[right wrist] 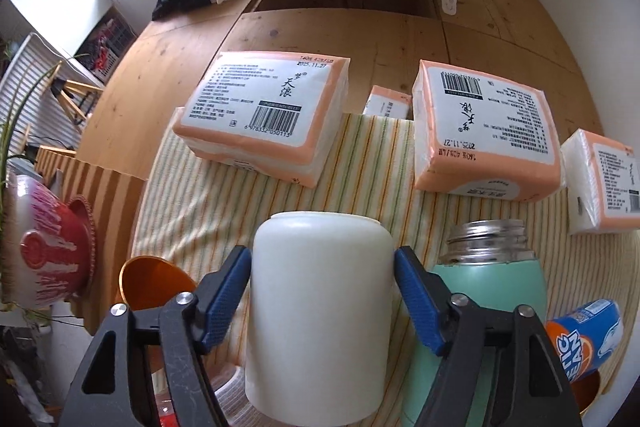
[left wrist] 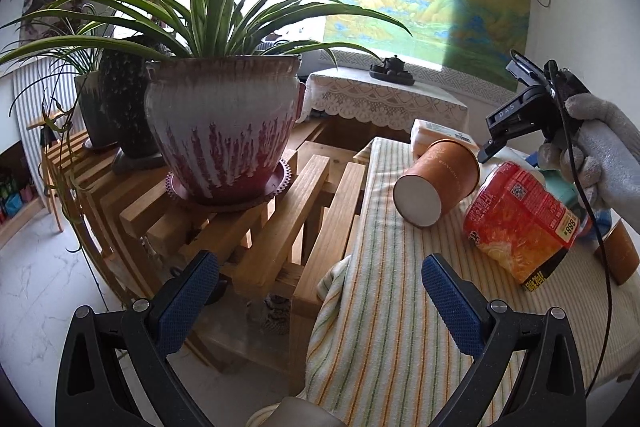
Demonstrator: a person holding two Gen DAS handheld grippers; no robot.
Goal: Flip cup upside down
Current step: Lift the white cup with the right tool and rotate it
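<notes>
Here the right hand-held gripper (right wrist: pixel 322 289) has a smooth, matte white cup (right wrist: pixel 318 315) between its blue, dimpled pads (right wrist: pixel 224 301), both of which press against the cup's sides. The cup is a plain cylinder with rounded shoulders; its closed, flat end points away from the camera and its long axis runs roughly along the fingers, toward the tissue packs. Its other end sits low in the right wrist view, and whether that end is open is hard to make out. It is held above a striped towel (right wrist: pixel 224 195), woven in cream, green and orange, that covers the worktop.

Just right of the cup stands a mint-green flask (right wrist: pixel 494 279) with a bare metal threaded neck and no lid; its inside is not visible. Soft, plastic-wrapped tissue packs (right wrist: pixel 264 115) lie on the towel's far edge. An orange paper cup (left wrist: pixel 438 183) lies on its side, its white base toward the left wrist camera, near a glossy red noodle packet (left wrist: pixel 520 223).

The left hand-held gripper (left wrist: pixel 320 291) is spread wide with nothing between its pads, hovering over the towel's near edge beside a slatted wooden stand (left wrist: pixel 256 227) that carries a glazed, ribbed red-and-white plant pot (left wrist: pixel 224 131).
</notes>
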